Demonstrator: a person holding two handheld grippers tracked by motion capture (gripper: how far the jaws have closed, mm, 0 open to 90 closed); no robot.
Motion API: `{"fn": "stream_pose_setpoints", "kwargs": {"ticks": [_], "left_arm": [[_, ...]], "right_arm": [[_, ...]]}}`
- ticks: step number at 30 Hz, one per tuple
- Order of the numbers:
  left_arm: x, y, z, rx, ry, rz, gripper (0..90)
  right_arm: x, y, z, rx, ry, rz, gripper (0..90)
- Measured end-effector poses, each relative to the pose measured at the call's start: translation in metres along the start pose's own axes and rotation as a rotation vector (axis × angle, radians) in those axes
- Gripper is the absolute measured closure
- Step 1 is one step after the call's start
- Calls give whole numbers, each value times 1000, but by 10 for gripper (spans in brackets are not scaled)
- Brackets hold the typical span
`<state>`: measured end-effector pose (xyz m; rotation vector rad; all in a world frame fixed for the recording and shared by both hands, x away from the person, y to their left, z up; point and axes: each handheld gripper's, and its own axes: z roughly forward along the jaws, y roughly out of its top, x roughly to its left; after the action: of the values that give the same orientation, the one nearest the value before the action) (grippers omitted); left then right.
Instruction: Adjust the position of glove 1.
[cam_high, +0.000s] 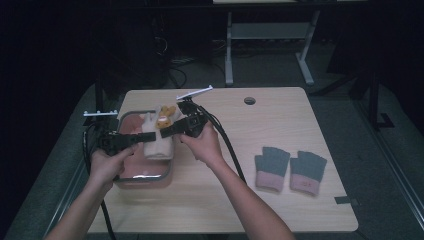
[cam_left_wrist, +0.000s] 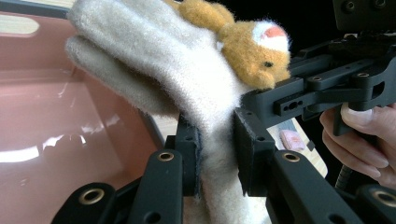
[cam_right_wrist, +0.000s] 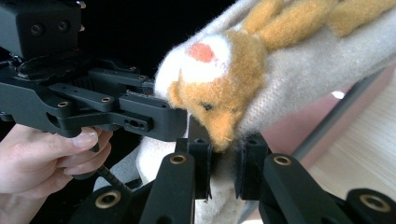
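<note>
**benchwatcher:** Grippers are both clamped on the same thing here. It's a cream fuzzy mitten (cam_high: 156, 141) with a little orange plush animal (cam_high: 165, 119) stitched on top, held up over a pink plastic bin (cam_high: 141, 172) with a grey rim, at the left end of the wooden table (cam_high: 280, 200).

**knitpick:** Which one has which bit?

**benchwatcher:** In the left gripper view, the left gripper (cam_left_wrist: 216, 154) has its jaws pinched nearly together on the mitten's lower part, fabric squeezed between the pads, with the mitten fanning out above and the animal's head up top right. In the right gripper view, the right gripper (cam_right_wrist: 223, 163) is pinched just as narrow on the cream fabric right under the animal's snout.

**knitpick:** So they're close together?

**benchwatcher:** Yeah, just beside each other. Each camera shows the other gripper's black body right next to the mitten, with a hand wrapped round its handle. From the high view the two come at the mitten from opposite sides, left hand (cam_high: 107, 165) low left, right hand (cam_high: 202, 142) from the right.

**knitpick:** Anything else on the table?

**benchwatcher:** A pair of fingerless gloves (cam_high: 290, 170), grey with pink cuffs, lying flat side by side towards the right, well apart from the bin.
</note>
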<state>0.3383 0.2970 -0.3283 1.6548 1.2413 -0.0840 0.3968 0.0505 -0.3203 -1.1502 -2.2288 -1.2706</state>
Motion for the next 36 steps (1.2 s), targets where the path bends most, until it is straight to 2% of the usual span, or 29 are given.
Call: {"fn": "stream_pose_setpoints", "kwargs": {"ticks": [13, 28, 36], "left_arm": [[14, -2, -10, 0, 22, -15, 728], [31, -6, -14, 35, 59, -45, 728], [40, -10, -12, 64, 67, -56, 727]], "right_arm": [[1, 5, 20, 16, 24, 1, 794], [-6, 4, 45, 30, 47, 26, 792], [-9, 1, 56, 46, 40, 38, 790]]}}
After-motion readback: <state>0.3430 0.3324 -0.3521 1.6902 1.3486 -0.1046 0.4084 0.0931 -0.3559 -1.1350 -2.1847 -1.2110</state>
